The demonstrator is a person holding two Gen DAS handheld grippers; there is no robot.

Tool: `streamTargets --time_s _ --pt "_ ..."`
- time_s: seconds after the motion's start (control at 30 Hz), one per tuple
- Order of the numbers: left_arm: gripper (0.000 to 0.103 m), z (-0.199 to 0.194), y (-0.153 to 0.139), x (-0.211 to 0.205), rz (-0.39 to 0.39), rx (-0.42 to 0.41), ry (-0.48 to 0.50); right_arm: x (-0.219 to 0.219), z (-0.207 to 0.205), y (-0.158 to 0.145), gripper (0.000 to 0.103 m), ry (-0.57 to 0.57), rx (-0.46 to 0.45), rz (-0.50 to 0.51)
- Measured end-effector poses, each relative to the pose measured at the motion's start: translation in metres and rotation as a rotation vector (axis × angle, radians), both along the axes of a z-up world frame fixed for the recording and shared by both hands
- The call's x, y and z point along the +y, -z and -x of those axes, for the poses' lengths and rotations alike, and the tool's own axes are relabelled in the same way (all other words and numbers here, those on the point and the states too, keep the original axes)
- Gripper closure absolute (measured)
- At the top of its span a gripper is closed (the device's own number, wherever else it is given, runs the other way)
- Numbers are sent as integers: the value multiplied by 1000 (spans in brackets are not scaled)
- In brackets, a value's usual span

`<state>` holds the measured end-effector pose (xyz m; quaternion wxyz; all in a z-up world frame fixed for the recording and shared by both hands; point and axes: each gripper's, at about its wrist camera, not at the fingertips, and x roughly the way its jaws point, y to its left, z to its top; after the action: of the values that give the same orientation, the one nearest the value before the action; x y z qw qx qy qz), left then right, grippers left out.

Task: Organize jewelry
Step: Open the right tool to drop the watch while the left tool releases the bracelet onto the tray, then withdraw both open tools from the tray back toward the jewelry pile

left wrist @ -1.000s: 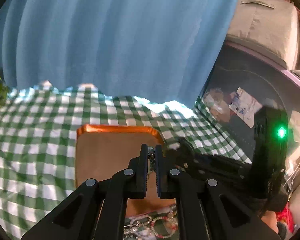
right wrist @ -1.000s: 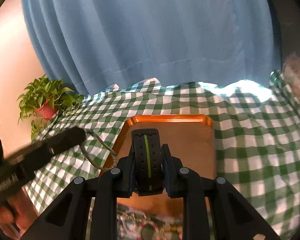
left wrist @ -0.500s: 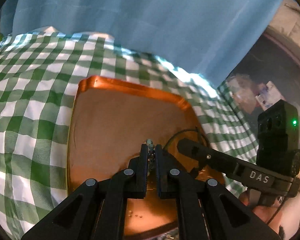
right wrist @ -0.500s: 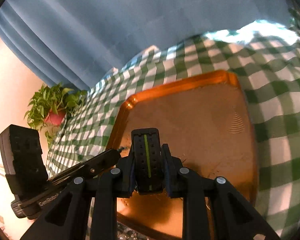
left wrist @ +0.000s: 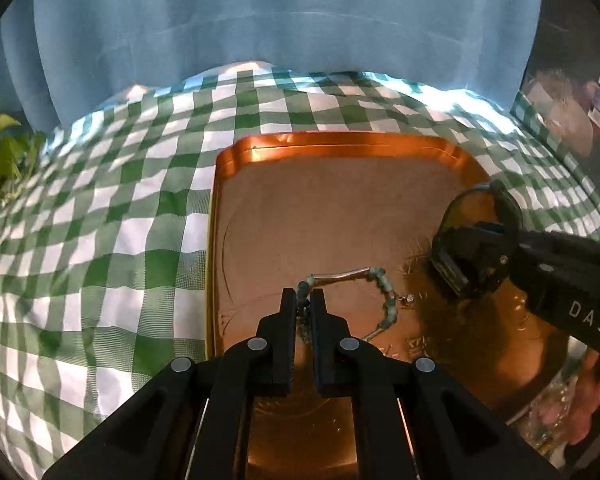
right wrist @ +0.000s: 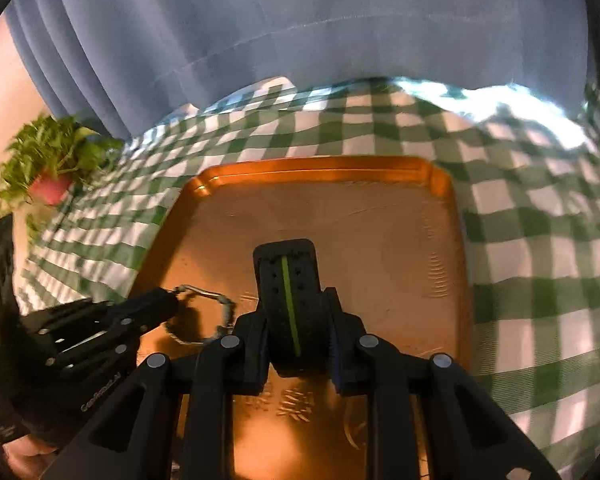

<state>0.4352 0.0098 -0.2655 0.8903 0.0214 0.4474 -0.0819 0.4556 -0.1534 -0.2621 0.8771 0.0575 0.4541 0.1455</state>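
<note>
Both grippers had descended over the copper tray (left wrist: 236, 152); our left gripper (left wrist: 304, 300) pinched the beaded bracelet (left wrist: 380, 276), trailing rightward toward our right gripper (right wrist: 296, 320), which clamped the black-and-green watch strap (right wrist: 288, 280).

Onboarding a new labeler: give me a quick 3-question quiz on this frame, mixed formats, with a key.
1. True or false: the left gripper is shut on the beaded bracelet.
2. Multiple choice: what does the right gripper hold? A) a gold ring B) a black band with a green stripe C) nothing
3. Fill in: most of the bracelet lies on the copper ____.

Key:
1. True; its fingers pinch one end while the rest rests on the tray.
2. B; the black band sits between the fingers, above the tray.
3. tray
</note>
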Motion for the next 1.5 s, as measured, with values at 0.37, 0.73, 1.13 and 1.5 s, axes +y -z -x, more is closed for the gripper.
streamTargets --time_s 0.37,0.73,1.13,1.5 --pt "32 2 -5 7 31 -8 -50 -10 4 -8 52 34 -27 -30" --pt "28 23 -15 -1 36 -38 -14 -8 19 -19 35 43 -78 -27" --pt "27 101 -63 10 104 -39 -30 -24 97 -42 22 81 -63 -47" --pt "25 218 -122 18 108 -112 -42 -36 213 -90 11 138 -77 -75"
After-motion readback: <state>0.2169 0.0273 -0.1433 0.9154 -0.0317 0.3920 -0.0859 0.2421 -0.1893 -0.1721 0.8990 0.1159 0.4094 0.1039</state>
